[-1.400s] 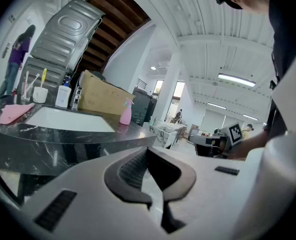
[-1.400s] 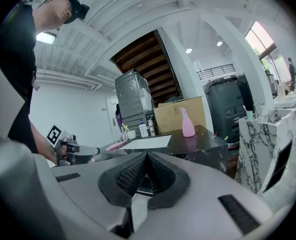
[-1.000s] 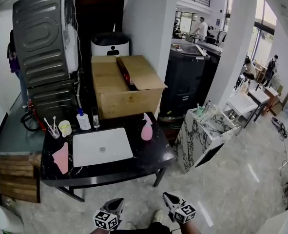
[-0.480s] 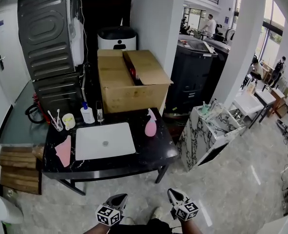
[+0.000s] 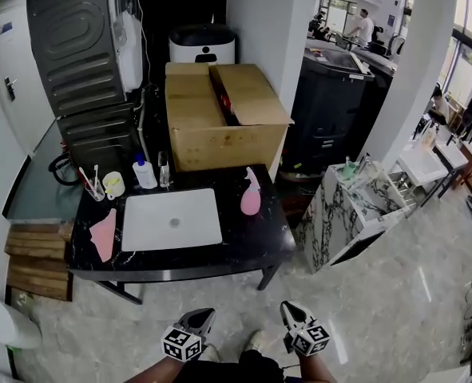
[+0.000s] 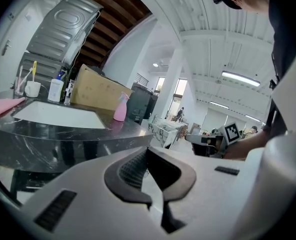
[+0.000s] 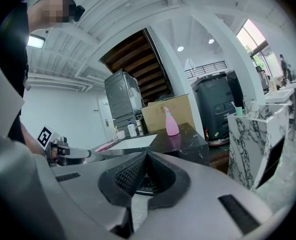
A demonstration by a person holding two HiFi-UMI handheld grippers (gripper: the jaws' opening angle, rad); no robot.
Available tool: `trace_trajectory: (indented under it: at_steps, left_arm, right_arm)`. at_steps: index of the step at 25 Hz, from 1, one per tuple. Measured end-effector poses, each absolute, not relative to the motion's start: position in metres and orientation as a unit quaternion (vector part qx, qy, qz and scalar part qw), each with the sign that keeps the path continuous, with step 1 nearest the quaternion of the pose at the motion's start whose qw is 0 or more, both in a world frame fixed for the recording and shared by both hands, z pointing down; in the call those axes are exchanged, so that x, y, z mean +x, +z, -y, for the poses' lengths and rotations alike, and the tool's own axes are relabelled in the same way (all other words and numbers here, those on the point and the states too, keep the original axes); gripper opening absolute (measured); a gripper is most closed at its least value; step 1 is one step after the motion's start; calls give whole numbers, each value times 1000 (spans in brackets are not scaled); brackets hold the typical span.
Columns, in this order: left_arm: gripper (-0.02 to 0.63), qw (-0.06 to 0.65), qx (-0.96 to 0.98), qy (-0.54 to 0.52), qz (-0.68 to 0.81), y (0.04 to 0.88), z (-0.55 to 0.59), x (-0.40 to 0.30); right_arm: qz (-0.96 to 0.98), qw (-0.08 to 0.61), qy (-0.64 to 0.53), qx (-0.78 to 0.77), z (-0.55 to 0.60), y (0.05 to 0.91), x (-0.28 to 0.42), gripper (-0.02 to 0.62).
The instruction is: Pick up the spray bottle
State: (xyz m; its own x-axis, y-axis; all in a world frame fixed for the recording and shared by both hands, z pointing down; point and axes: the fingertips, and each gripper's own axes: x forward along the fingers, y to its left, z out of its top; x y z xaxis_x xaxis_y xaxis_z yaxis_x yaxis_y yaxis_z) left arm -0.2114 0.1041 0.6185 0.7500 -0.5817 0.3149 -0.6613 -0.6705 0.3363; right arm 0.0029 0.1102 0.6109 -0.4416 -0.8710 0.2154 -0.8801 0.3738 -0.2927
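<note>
The pink spray bottle [image 5: 251, 191] stands upright on the black table [image 5: 251, 250], to the right of the white sink basin [image 5: 172, 219]. It also shows in the left gripper view as the spray bottle [image 6: 120, 108] and in the right gripper view as the spray bottle [image 7: 171, 121]. My left gripper [image 5: 201, 320] and right gripper [image 5: 287, 312] hang side by side over the floor, in front of the table and well short of the bottle. Both are shut with nothing in them; the jaws meet in the left gripper [image 6: 148, 153] and the right gripper [image 7: 146, 156].
A cardboard box [image 5: 220, 118] sits behind the table. A cup with toothbrushes [image 5: 109, 185], a white pump bottle [image 5: 144, 173] and a pink cloth [image 5: 102, 234] lie at the table's left. A marble-patterned cabinet [image 5: 351, 210] stands to the right, wooden pallets [image 5: 32, 263] to the left.
Both grippers and the head camera have come nearer to the table, which now sits lower and larger in the head view. The bottle has not moved. Both grippers stay shut.
</note>
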Motion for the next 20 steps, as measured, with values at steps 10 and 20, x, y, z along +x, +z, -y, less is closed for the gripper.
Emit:
trace_trajectory:
  at_steps: [10, 20]
  left_arm:
    - [8, 210, 903, 96, 363, 614, -64, -151]
    - [8, 191, 892, 96, 397, 603, -36, -98]
  right_arm:
    - [843, 7, 189, 503, -55, 616, 57, 25]
    - [866, -7, 184, 466, -9, 612, 102, 26]
